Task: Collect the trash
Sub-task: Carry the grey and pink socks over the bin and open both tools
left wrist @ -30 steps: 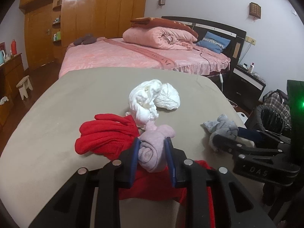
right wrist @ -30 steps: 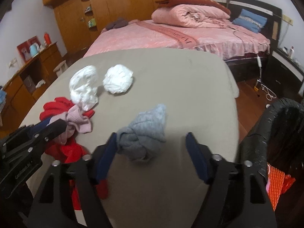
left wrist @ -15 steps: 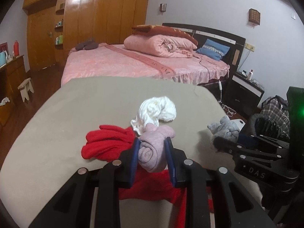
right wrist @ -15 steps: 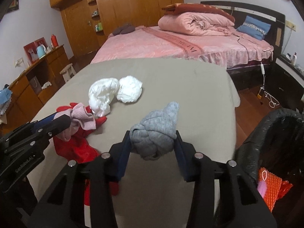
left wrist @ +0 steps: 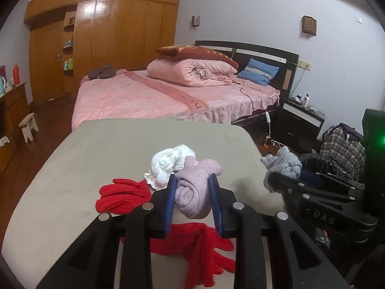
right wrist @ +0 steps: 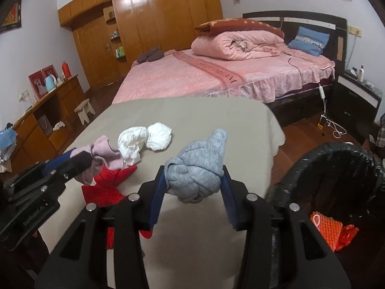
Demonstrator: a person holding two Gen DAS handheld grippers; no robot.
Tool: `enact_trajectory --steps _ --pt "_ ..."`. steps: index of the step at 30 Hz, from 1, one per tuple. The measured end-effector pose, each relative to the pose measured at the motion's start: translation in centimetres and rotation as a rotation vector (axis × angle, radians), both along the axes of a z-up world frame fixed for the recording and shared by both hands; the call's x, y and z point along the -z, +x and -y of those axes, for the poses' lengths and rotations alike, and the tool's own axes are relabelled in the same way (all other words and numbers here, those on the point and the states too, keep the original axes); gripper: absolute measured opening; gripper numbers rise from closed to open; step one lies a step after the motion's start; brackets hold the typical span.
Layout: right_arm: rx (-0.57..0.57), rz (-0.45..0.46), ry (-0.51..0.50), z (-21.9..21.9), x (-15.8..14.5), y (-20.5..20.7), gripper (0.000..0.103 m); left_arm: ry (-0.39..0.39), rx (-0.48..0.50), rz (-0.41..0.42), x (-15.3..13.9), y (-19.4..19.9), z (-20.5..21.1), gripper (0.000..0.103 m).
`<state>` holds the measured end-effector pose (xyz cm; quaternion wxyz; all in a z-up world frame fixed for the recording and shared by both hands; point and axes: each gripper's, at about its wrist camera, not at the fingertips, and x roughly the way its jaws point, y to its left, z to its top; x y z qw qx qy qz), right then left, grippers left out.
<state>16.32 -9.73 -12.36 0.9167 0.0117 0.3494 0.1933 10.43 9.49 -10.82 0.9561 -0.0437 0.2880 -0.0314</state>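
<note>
The left gripper clamps a pink knit bundle above the red gloves on the beige table. The right gripper pinches a grey knit bundle (lifted clear), black bin at three o'clock.

Pretty clearly somebody's bedroom at home. Straight ahead of the gripper is a big bed with a pink cover, a rolled pink quilt and a blue pillow against a dark headboard. Wooden wardrobe fills the far wall ahead-left, a nightstand with bottles sits to the right, and a low wooden dresser off to the left.
</note>
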Motion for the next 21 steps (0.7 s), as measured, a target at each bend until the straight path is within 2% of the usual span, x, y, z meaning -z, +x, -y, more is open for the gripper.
enact_trajectory --steps 12,21 --pt "0.108 0.051 0.012 6.0 -2.8 -2.2 0.043 -0.014 0.110 0.023 -2.0 -0.6 5.1 0.027" --pt "0.211 0.060 -0.004 11.6 -3.2 -3.3 0.043 -0.021 0.230 0.044 -3.0 -0.3 10.5 0.027"
